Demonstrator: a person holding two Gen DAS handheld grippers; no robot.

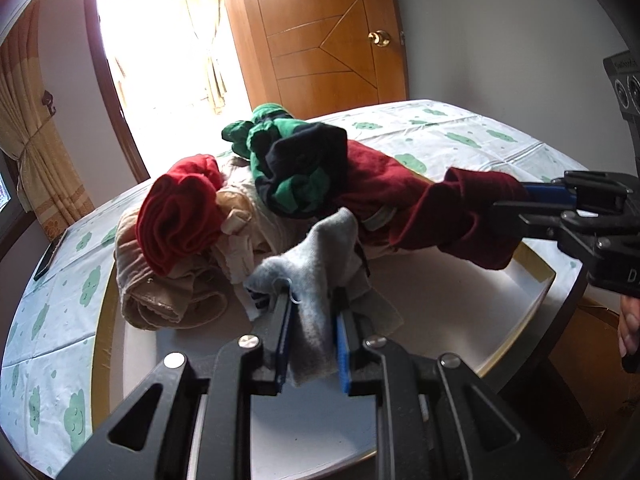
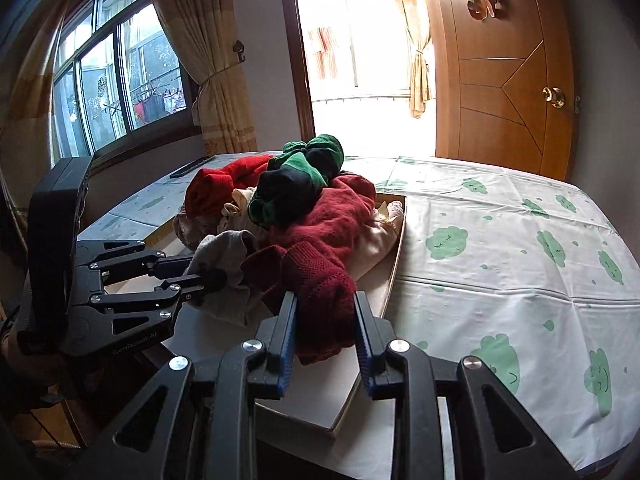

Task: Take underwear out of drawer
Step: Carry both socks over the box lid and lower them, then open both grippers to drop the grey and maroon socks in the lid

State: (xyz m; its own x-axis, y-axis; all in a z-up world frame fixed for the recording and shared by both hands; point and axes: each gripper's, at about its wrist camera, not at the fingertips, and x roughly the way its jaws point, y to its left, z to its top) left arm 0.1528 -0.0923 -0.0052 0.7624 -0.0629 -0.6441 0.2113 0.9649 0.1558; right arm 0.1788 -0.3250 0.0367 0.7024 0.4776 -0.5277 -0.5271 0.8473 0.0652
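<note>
Black linkage arms of the left gripper fill the near edge of the left wrist view; its 2 blue-padded fingers are clamped on a grey garment. That fabric runs up from the pads into the heap. Right gripper is likewise closed on a dark red knitted garment, the cloth bunched between its pads and hanging just below them. Both pieces remain joined to the pile of underwear, which sits in the white drawer resting on the bed. In the pile: a bright red item, beige pieces and a green-and-black piece on top. Beyond the drawer, a bedsheet with green cloud prints covers the bed. Behind stand a wooden door, yellow curtains and a window.
</note>
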